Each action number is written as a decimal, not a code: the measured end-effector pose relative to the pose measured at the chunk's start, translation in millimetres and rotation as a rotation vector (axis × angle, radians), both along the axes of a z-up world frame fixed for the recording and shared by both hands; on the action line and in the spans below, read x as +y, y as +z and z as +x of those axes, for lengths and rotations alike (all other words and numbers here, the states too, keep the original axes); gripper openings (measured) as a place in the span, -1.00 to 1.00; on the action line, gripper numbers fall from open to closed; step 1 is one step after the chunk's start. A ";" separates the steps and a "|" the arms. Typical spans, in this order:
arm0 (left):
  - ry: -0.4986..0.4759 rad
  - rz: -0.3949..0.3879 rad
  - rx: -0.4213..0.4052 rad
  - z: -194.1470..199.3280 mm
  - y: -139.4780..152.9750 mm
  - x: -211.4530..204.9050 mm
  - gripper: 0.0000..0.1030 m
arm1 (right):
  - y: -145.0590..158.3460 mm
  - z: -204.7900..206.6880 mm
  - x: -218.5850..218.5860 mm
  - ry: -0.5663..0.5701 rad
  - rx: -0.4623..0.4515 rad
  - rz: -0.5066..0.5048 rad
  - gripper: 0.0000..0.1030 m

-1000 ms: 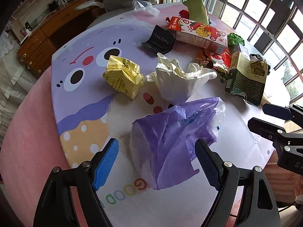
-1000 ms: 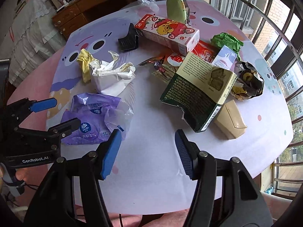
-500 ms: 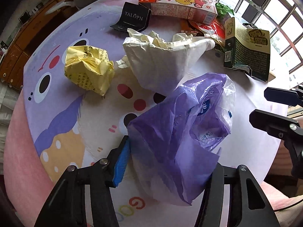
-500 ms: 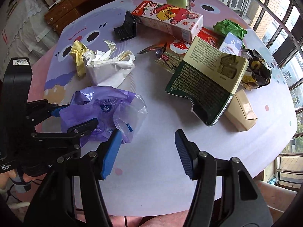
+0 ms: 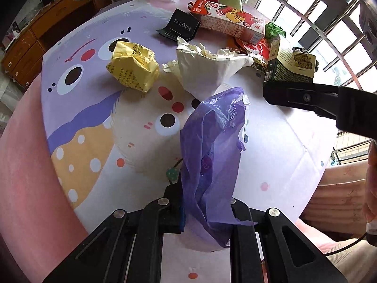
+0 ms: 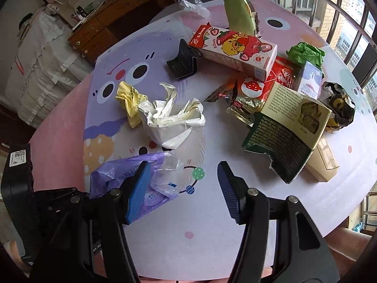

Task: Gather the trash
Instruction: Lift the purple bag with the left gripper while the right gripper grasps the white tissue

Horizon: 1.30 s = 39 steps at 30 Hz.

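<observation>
A crumpled purple plastic bag (image 5: 212, 146) stands up from my left gripper (image 5: 207, 210), whose fingers are shut on its lower end. In the right wrist view the same purple bag (image 6: 117, 176) lies at the table's near left edge. My right gripper (image 6: 183, 188) hovers open beside the bag, with only bare table between its blue pads. Its black finger (image 5: 306, 99) crosses the right of the left wrist view. Behind lie a yellow wrapper (image 5: 133, 67) and a crumpled white paper bag (image 5: 207, 68).
The round cartoon-print table (image 6: 235, 235) holds more trash at the back: a strawberry carton (image 6: 235, 49), a black packet (image 6: 182, 62), a dark green box (image 6: 285, 136), red foil wrappers (image 6: 254, 89), green paper (image 6: 306, 53). A barred window stands right, a wooden cabinet (image 6: 99, 30) far left.
My left gripper has closed on the purple bag and lifted it toward the table's near edge. My right gripper has moved left, closer to the bag, still open.
</observation>
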State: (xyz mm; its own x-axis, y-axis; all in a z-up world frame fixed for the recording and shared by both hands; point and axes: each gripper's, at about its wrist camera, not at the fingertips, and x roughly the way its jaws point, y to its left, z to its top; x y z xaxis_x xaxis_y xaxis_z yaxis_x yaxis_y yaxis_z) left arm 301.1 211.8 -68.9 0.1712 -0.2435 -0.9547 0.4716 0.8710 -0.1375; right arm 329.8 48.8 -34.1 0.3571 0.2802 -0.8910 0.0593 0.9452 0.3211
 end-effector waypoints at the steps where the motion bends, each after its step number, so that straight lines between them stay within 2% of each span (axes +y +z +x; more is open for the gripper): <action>1: 0.013 -0.005 -0.007 -1.9 2.6 1.9 -0.75 | 1.0 4.7 1.4 -0.004 -0.001 0.010 0.08; 6: 0.103 -0.029 -0.046 -1.4 34.4 46.1 -0.75 | -4.9 31.7 13.2 -0.021 0.025 0.057 0.08; 9: 0.181 -0.036 -0.058 15.9 50.8 82.4 -0.75 | -16.0 46.0 18.6 -0.044 0.064 0.098 0.08; 16: 0.314 -0.054 -0.063 34.6 60.0 124.5 -0.75 | -41.3 69.2 12.7 -0.185 0.166 0.221 0.09; 20: 0.328 -0.052 -0.062 37.0 60.7 129.4 -0.75 | -55.2 73.8 -0.1 -0.288 0.224 0.330 0.09; 25: 0.325 -0.045 -0.047 41.3 53.7 122.3 -0.75 | -68.0 79.7 -9.8 -0.372 0.256 0.345 0.09; 28: 0.321 -0.040 -0.043 44.1 51.0 118.2 -0.75 | -74.8 84.2 -7.6 -0.372 0.255 0.373 0.08; 29: 0.319 -0.039 -0.043 44.6 50.9 117.1 -0.75 | -76.2 85.1 -5.9 -0.367 0.253 0.374 0.03; 30: 0.318 -0.038 -0.041 46.1 49.9 115.0 -0.75 | -77.1 86.2 -2.9 -0.356 0.246 0.387 -0.16; 32: 0.317 -0.036 -0.042 46.8 50.2 112.2 -0.75 | -75.3 86.4 2.6 -0.324 0.233 0.412 -0.36; 36: 0.314 -0.038 -0.045 44.9 52.5 106.2 -0.75 | -65.7 80.0 13.8 -0.248 0.207 0.334 -0.46; 39: 0.314 -0.039 -0.048 39.7 54.8 100.8 -0.75 | -58.1 68.9 16.3 -0.184 0.188 0.315 -0.48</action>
State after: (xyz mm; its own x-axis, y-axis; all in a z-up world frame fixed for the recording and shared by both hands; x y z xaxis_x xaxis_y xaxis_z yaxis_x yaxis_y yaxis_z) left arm 340.8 312.6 -14.1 0.2888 -0.2081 -0.9345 0.1870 0.9696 -0.1582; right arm 398.7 65.2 -92.2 0.2658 0.4962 -0.8265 0.3036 0.7707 0.5603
